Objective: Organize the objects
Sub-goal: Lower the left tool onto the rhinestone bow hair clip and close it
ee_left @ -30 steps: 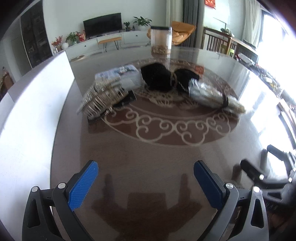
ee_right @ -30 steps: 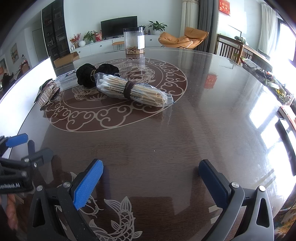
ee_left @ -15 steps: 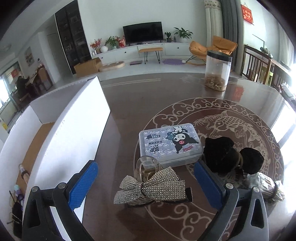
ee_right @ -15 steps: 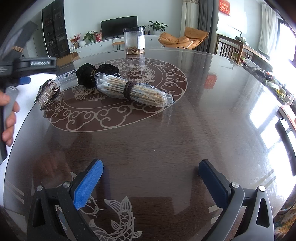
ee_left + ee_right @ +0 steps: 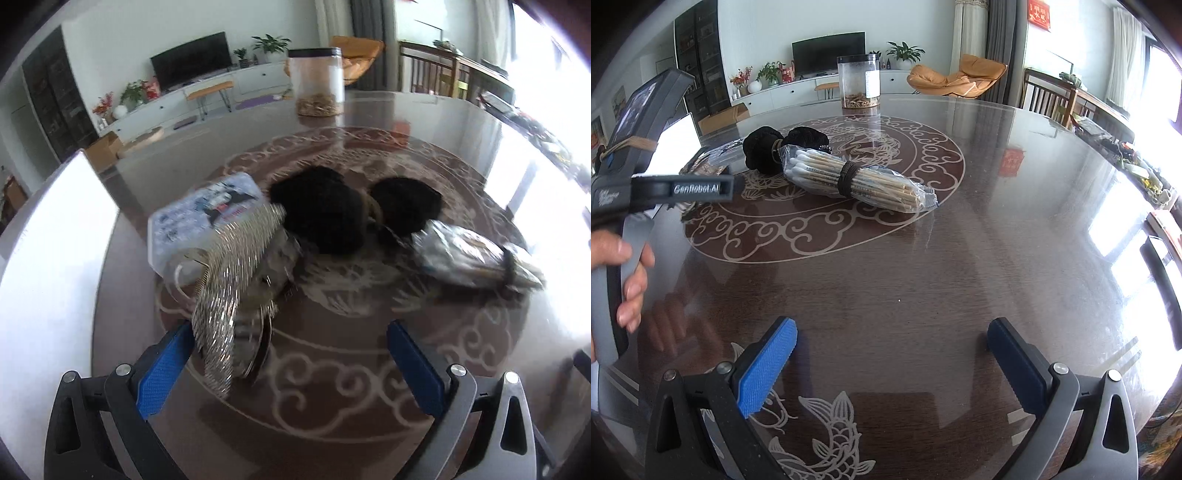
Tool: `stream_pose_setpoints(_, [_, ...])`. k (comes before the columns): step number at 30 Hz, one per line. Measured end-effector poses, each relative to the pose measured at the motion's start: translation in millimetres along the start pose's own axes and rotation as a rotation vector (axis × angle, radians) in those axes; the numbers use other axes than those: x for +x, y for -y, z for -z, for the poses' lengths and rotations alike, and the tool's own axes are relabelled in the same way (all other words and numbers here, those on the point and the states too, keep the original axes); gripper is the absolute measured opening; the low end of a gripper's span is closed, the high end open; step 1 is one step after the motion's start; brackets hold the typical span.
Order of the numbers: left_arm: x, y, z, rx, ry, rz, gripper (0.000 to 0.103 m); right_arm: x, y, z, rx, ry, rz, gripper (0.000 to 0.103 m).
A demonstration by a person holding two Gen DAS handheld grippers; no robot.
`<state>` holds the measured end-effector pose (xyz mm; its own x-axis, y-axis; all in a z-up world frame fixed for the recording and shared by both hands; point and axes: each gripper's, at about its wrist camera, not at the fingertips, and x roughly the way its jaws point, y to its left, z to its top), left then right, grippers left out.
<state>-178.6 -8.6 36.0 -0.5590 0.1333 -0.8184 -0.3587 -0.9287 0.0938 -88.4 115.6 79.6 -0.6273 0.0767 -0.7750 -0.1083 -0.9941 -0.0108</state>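
In the left wrist view my left gripper (image 5: 291, 363) is open, low over the table, with a silver rhinestone bow clip (image 5: 229, 273) close to its left finger. Behind the clip lie a printed tin box (image 5: 195, 216), two black scrunchies (image 5: 325, 214) and a bag of cotton swabs (image 5: 476, 264). In the right wrist view my right gripper (image 5: 890, 363) is open and empty over bare table near the front edge. The swab bag (image 5: 857, 179) and scrunchies (image 5: 764, 147) lie far ahead of it. The left gripper's body (image 5: 665, 188) shows at the left, held by a hand.
A clear jar (image 5: 858, 83) with a dark lid stands at the table's far side. A white box wall (image 5: 44, 251) runs along the table's left edge. The round dark table (image 5: 923, 277) has a pale scroll pattern. Chairs and clutter sit at the right.
The left gripper has dropped and moved in toward the bow clip, which now lies close by its left finger. The right gripper has not moved.
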Motion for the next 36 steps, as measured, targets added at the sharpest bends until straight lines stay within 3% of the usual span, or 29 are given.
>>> stream_pose_setpoints(4, [-22.5, 18.6, 40.3, 0.033, -0.041, 0.121, 0.103, 0.0, 0.0, 0.1, 0.000, 0.000, 0.000, 0.103])
stream_pose_setpoints(7, [-44.1, 19.7, 66.6, 0.041, -0.039, 0.117, 0.103, 0.0, 0.0, 0.2, 0.000, 0.001, -0.002, 0.103])
stream_pose_setpoints(9, [-58.5, 6.3, 69.8, -0.009, -0.022, 0.152, 0.103, -0.9, -0.7, -0.4, -0.001, 0.000, 0.001, 0.103])
stream_pose_setpoints(15, [-74.6, -32.0, 21.4, -0.148, 0.074, 0.123, 0.103, -1.2, -0.4, -0.5, -0.002, 0.001, 0.000, 0.103])
stream_pose_setpoints(18, [-48.3, -35.2, -7.0, -0.166, 0.034, 0.113, 0.103, -1.2, -0.4, -0.5, -0.002, 0.001, 0.000, 0.103])
stream_pose_setpoints(24, [4.5, -36.4, -19.9, -0.231, -0.059, 0.108, 0.103, -2.5, -0.1, -0.5, -0.003, 0.004, -0.001, 0.103])
stream_pose_setpoints(26, [20.3, -34.8, -22.0, -0.229, -0.095, 0.087, 0.103, -2.6, 0.0, 0.2, -0.003, 0.004, -0.001, 0.103])
stream_pose_setpoints(29, [24.6, -27.8, -25.3, -0.186, -0.079, 0.041, 0.103, -2.5, 0.0, 0.1, -0.003, 0.004, -0.001, 0.103])
stream_pose_setpoints(36, [31.3, -17.5, -28.8, -0.149, -0.065, 0.012, 0.103, -3.0, 0.1, 0.0, -0.003, 0.004, -0.001, 0.103])
